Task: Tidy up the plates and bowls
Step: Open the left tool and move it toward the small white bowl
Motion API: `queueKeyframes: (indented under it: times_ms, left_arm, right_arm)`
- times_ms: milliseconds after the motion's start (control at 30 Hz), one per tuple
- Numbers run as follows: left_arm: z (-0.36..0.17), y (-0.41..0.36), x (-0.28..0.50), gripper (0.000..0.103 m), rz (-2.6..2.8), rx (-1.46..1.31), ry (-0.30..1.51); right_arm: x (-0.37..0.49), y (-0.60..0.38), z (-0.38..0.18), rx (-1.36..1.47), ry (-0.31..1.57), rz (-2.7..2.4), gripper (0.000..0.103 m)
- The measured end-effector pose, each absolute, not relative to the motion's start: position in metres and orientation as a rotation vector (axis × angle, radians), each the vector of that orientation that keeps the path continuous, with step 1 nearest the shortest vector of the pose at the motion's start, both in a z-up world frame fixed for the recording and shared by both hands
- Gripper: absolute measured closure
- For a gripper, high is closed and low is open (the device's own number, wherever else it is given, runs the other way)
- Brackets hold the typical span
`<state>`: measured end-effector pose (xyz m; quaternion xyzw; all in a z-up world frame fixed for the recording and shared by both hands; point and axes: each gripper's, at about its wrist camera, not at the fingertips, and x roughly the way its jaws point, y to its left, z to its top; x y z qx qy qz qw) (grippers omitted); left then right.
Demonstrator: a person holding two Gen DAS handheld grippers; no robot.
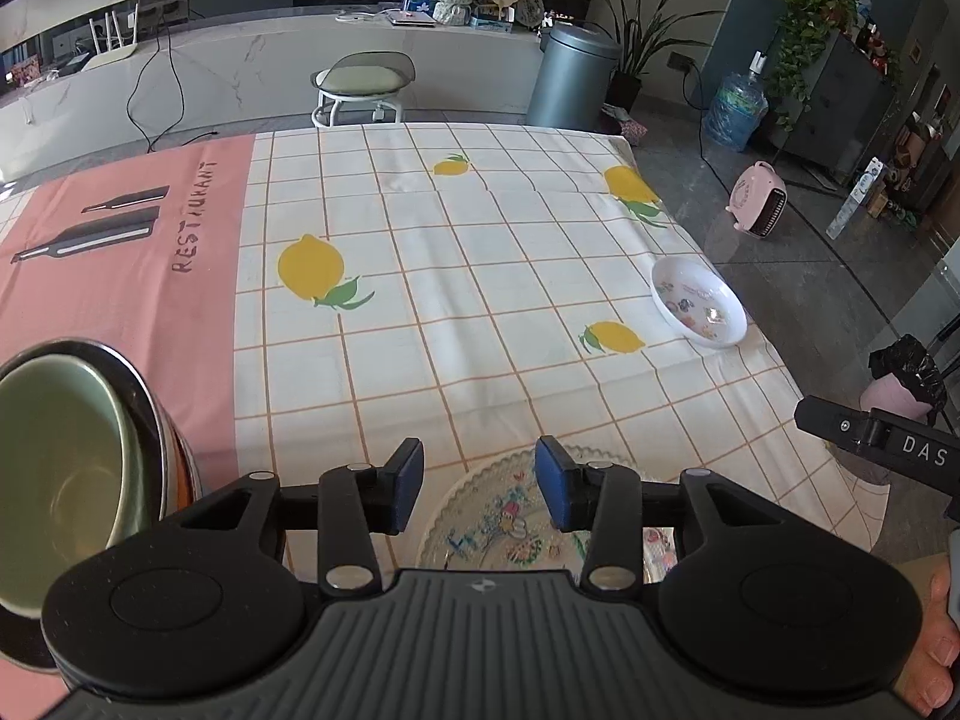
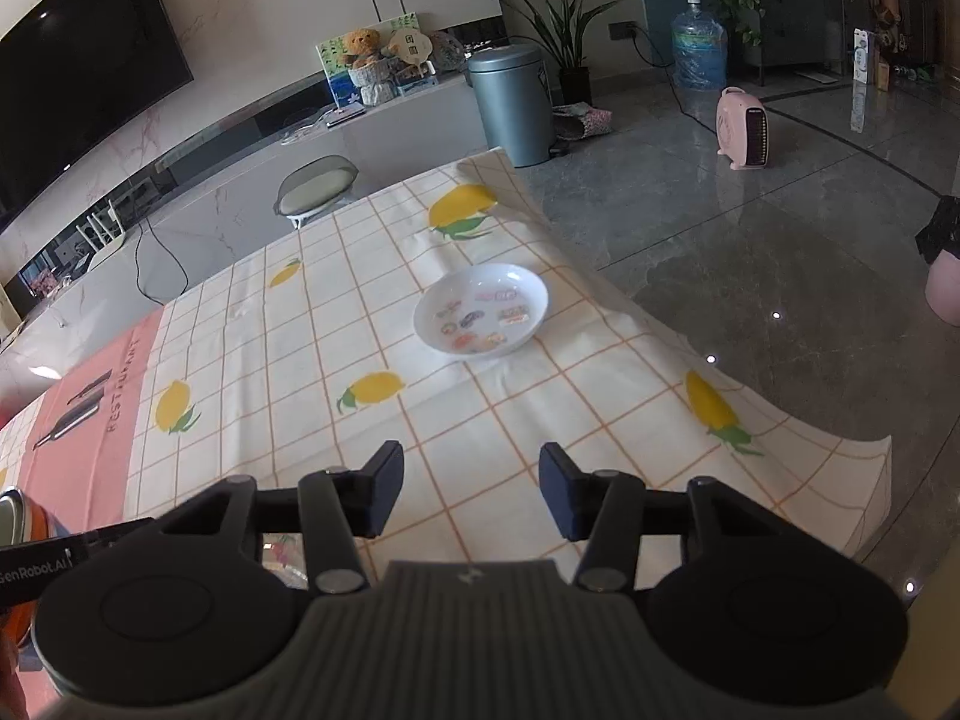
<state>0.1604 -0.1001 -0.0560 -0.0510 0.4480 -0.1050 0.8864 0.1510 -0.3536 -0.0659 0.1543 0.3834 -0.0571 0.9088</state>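
Observation:
In the left wrist view my left gripper (image 1: 479, 483) is open, its blue pads (image 1: 555, 483) apart over the far rim of a flower-patterned plate (image 1: 498, 525) that lies flat on the lemon tablecloth (image 1: 456, 312). Nothing is pressed between the pads. At the left, a green bowl (image 1: 60, 468) sits nested in a steel and orange bowl (image 1: 159, 420). A white shallow bowl (image 1: 699, 303) with printed pictures stands near the table's right edge. My right gripper (image 2: 471, 489) is open over bare cloth, with the white shallow bowl (image 2: 480, 309) well ahead of it.
The cloth hangs over the table's right edge (image 2: 798, 468). On the floor beyond are a grey bin (image 2: 513, 102), a stool (image 2: 315, 189), a pink heater (image 2: 744, 129) and a water jug (image 2: 696, 51). A pink placemat (image 1: 120, 252) covers the table's left part.

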Motion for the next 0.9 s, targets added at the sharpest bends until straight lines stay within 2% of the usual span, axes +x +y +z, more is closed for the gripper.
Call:
queueKeyframes:
  times_ms: [567,900]
  left_arm:
    - [-0.067,-0.148,0.24,0.055,-0.293,-0.298,0.963]
    - [-0.084,-0.161,0.262,0.055,-0.28,-0.336,0.992]
  right_arm:
    - [0.222,-0.398,-0.09,0.377,0.767,-0.175,0.053]
    - [0.271,-0.414,-0.118,0.425,0.829,-0.18,0.073]
